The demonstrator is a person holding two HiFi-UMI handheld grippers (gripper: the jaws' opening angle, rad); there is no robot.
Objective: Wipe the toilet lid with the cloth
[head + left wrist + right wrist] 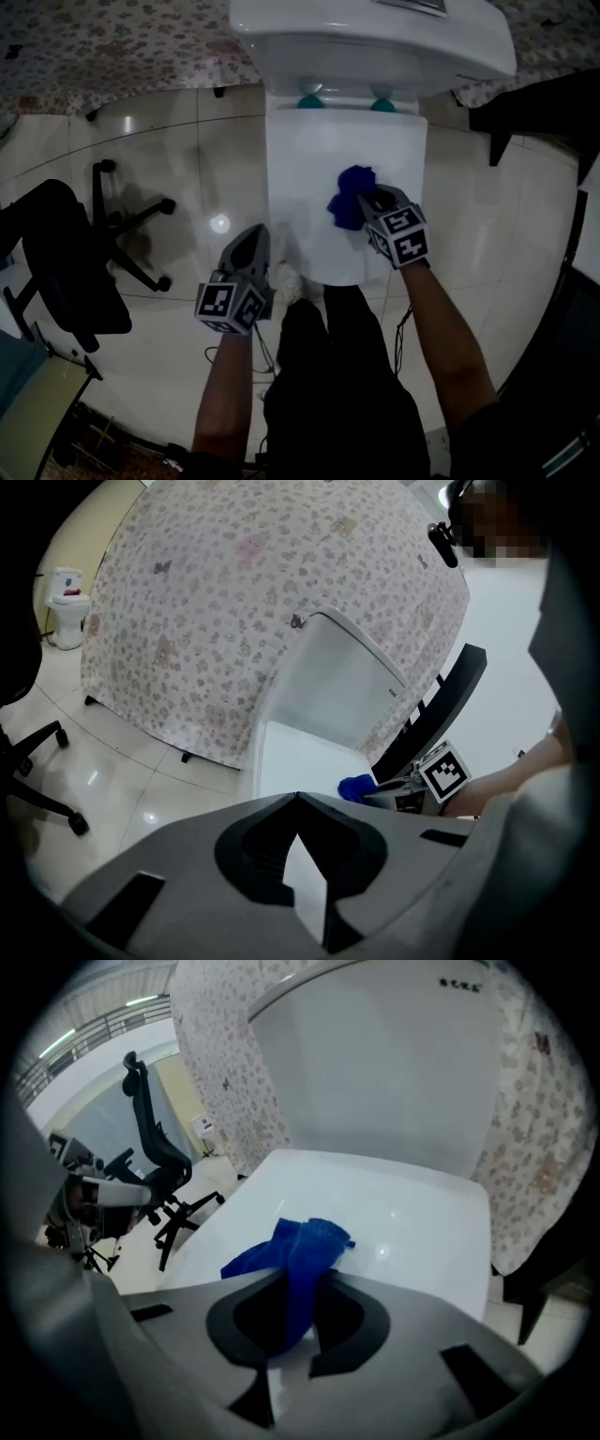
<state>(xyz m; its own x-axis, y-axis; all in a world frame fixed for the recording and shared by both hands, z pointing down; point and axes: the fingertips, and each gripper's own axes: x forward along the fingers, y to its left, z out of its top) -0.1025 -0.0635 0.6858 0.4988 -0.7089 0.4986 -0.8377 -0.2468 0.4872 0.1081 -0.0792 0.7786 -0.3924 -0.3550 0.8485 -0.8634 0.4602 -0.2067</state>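
The white toilet lid (309,159) lies shut below the cistern (375,37). A blue cloth (352,197) rests on the lid's right half, pinched in my right gripper (372,202), which is shut on it. In the right gripper view the cloth (298,1260) hangs from between the jaws and its front touches the lid (403,1232). My left gripper (255,246) hovers left of the lid's front edge, over the floor, its jaws closed with nothing between them. The left gripper view shows the lid (300,761), the cloth (357,786) and the right gripper's marker cube (445,772) far ahead.
A black office chair (84,253) stands on the glossy tiled floor at left. A flower-patterned curtain (103,47) runs behind the toilet. Dark furniture (534,112) stands at right. The person's dark-trousered legs (337,375) are before the toilet's front.
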